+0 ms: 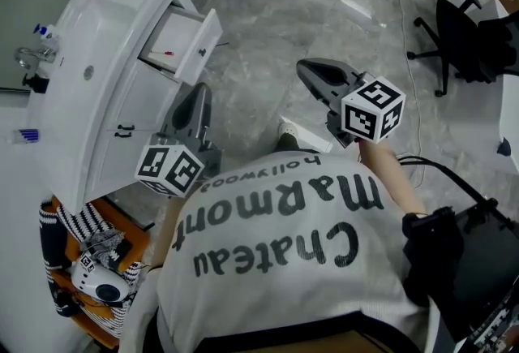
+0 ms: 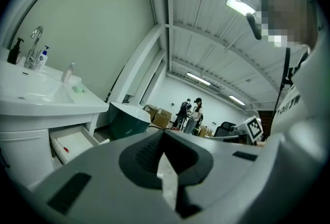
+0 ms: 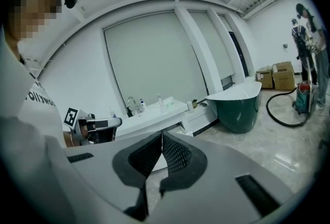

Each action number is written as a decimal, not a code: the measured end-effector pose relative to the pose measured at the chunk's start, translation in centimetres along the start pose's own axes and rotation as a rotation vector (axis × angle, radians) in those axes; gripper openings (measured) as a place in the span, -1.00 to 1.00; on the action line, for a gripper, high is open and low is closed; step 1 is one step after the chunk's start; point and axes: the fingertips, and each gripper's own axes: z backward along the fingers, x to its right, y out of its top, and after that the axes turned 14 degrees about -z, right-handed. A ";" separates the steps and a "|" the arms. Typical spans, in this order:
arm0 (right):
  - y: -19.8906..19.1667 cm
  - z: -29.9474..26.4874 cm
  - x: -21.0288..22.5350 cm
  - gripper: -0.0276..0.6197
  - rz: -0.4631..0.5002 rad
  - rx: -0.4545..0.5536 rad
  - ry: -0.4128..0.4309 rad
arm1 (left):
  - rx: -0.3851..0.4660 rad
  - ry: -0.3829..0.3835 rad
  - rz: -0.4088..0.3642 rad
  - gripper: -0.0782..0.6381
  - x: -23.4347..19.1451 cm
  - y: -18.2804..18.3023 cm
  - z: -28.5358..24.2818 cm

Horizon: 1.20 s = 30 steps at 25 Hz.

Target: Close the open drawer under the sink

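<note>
Drawer (image 1: 182,43) interior unseen from right gripper view; L fingers (image 2: 144,153), R fingers (image 3: 175,153) closed, empty.

Overhead head view; both gripper views toward sink (image 1: 75,51)

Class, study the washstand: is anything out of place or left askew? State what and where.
Yes. The drawer under the sink stands pulled out, while the cabinet door beside it is shut. A small red item lies inside the drawer.
</note>
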 end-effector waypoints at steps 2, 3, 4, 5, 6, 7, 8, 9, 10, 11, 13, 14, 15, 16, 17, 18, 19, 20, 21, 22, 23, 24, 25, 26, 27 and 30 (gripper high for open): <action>1.1 -0.2 1.6 -0.88 0.002 -0.009 0.011 | 0.006 0.015 0.002 -0.76 -0.1 0.5 -1.9; 1.6 -0.3 2.3 -0.88 0.005 -0.012 0.016 | 0.008 0.021 0.002 -0.76 -0.1 0.7 -2.8; 2.1 -0.3 3.1 -0.88 0.008 -0.015 0.020 | 0.010 0.024 0.002 -0.76 -0.1 0.8 -3.8; 2.6 -0.3 3.9 -0.88 0.010 -0.017 0.022 | 0.012 0.025 0.003 -0.76 0.0 1.0 -4.7; 3.2 -0.3 4.7 -0.88 0.011 -0.018 0.022 | 0.015 0.025 0.005 -0.76 0.1 1.1 -5.6; 3.7 -0.2 5.5 -0.88 0.010 -0.017 0.021 | 0.019 0.024 0.006 -0.76 0.2 1.2 -6.4; 4.2 -0.2 6.4 -0.88 0.007 -0.015 0.020 | 0.022 0.023 0.009 -0.76 0.3 1.3 -7.2; 4.7 -0.2 7.1 -0.88 0.002 -0.011 0.020 | 0.024 0.023 0.011 -0.76 0.4 1.4 -7.9; 5.2 -0.3 7.7 -0.88 -0.007 -0.008 0.023 | 0.023 0.023 0.013 -0.76 0.4 1.4 -8.6; 5.5 -0.4 8.2 -0.88 -0.018 -0.007 0.029 | 0.018 0.027 0.014 -0.76 0.3 1.3 -9.1; 6.0 -0.8 8.8 -0.88 -0.041 -0.007 0.048 | -0.001 0.048 0.005 -0.76 0.0 0.7 -9.7; 6.2 -1.1 9.0 -0.88 -0.051 -0.006 0.060 | -0.011 0.065 -0.004 -0.76 -0.4 0.3 -9.8; 6.4 -1.5 9.2 -0.88 -0.057 -0.003 0.073 | -0.018 0.084 -0.010 -0.76 -0.9 -0.2 -10.0; 6.6 -1.9 9.4 -0.88 -0.061 -0.002 0.087 | -0.020 0.102 -0.006 -0.76 -1.4 -0.6 -10.1; 6.7 -2.3 9.8 -0.88 -0.063 -0.004 0.100 | -0.015 0.117 0.007 -0.76 -1.8 -0.9 -10.3; 6.9 -2.8 10.3 -0.88 -0.067 -0.011 0.109 | -0.004 0.128 0.024 -0.76 -1.9 -1.1 -10.5; 7.0 -3.2 10.8 -0.88 -0.075 -0.022 0.118 | 0.004 0.138 0.037 -0.76 -1.8 -1.2 -10.7; 7.0 -3.7 11.3 -0.88 -0.086 -0.037 0.130 | 0.004 0.152 0.042 -0.76 -1.6 -1.3 -10.8; 7.0 -4.2 11.6 -0.88 -0.097 -0.054 0.144 | -0.006 0.168 0.039 -0.76 -1.5 -1.6 -10.8; 7.0 -5.0 11.9 -0.88 -0.107 -0.072 0.159 | -0.021 0.183 0.032 -0.76 -1.6 -1.9 -10.7; 7.0 -5.9 11.9 -0.88 -0.113 -0.088 0.173 | -0.034 0.194 0.026 -0.76 -1.8 -2.3 -10.6; 7.0 -7.0 11.8 -0.88 -0.115 -0.104 0.187 | -0.038 0.198 0.025 -0.76 -2.4 -2.7 -10.5; 7.1 -8.3 11.5 -0.88 -0.115 -0.120 0.202 | -0.038 0.203 0.027 -0.76 -3.1 -3.1 -10.3; 7.1 -9.7 11.1 -0.88 -0.112 -0.135 0.218 | -0.038 0.213 0.030 -0.76 -4.1 -3.5 -10.0; 7.1 -11.0 10.6 -0.88 -0.107 -0.151 0.233 | -0.043 0.227 0.029 -0.76 -5.2 -4.0 -9.9; 7.5 -14.4 10.2 -0.88 -0.092 -0.206 0.263 | -0.071 0.250 0.007 -0.76 -8.0 -5.1 -10.6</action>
